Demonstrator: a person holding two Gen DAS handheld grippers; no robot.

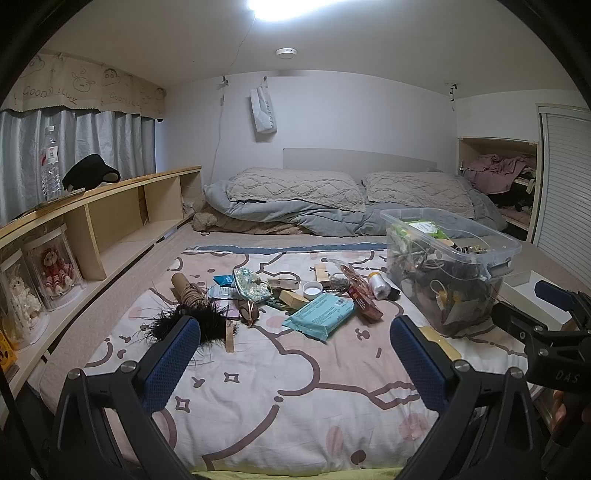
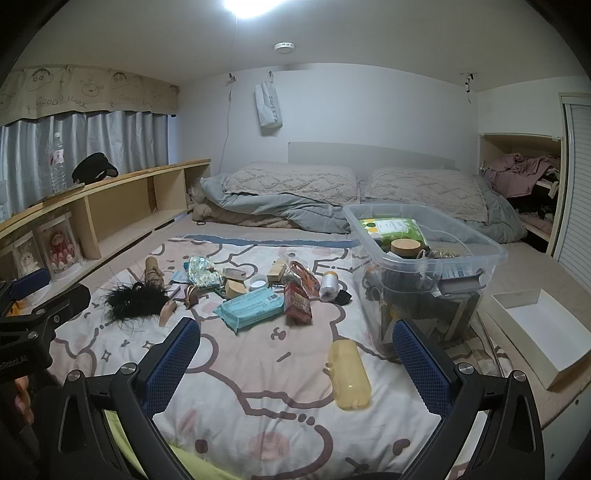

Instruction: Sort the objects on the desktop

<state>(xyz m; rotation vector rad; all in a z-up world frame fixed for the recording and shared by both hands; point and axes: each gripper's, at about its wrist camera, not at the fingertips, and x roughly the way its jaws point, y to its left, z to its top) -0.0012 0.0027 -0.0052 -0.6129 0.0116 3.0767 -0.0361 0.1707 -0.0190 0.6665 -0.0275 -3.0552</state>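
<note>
A scatter of small objects, among them a teal wipes pack (image 2: 250, 307) and a black feather tuft (image 2: 133, 300), lies mid-bed on the patterned blanket (image 2: 266, 398), left of the clear bin (image 2: 491, 254). A yellow bottle (image 2: 349, 373) lies nearer. The left hand-held gripper (image 1: 295, 363) and right hand-held gripper (image 2: 296, 363) both hover spread wide, holding nothing.

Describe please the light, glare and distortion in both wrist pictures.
Left wrist view: the ceiling light burns out to white glare at the top; the shelf bows from fisheye. Right wrist view: same glare; the blanket is evenly lit with soft shadows, and the right tongs look stretched near the lens.
</note>
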